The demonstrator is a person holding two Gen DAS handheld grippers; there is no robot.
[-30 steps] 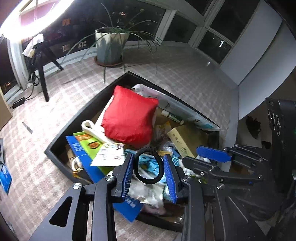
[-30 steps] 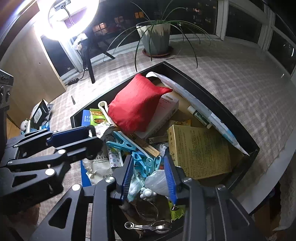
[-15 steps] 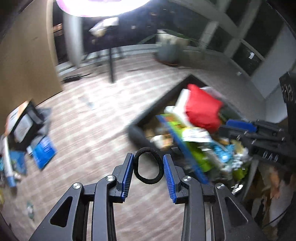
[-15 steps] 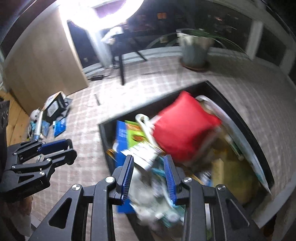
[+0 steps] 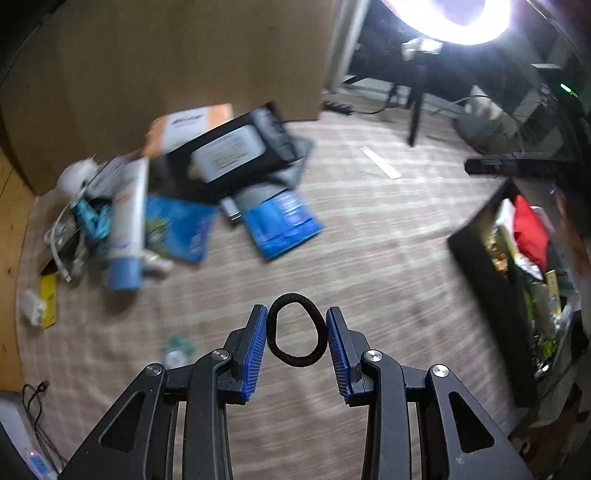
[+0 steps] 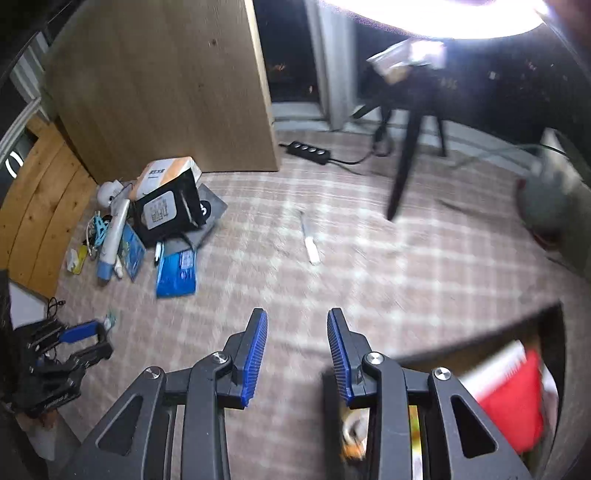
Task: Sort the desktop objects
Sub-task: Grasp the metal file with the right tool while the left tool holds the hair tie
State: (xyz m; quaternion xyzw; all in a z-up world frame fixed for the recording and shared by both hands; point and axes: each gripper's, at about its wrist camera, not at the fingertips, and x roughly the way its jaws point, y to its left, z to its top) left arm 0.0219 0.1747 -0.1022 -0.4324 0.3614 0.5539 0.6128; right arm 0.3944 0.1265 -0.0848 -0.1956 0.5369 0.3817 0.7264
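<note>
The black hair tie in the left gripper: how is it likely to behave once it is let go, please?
The hair tie is squeezed into an egg shape between the left gripper pads, so it is probably soft and springy. Its thin fabric loop looks very light. Released, it would likely drop flat onto the checked cloth, not roll.

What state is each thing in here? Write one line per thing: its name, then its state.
Left gripper: shut on the hair tie.
Hair tie: held between the pads, squeezed oval.
Right gripper: open, nothing between the pads.
Black bin: open-topped, full.
Ring light: on.
</note>
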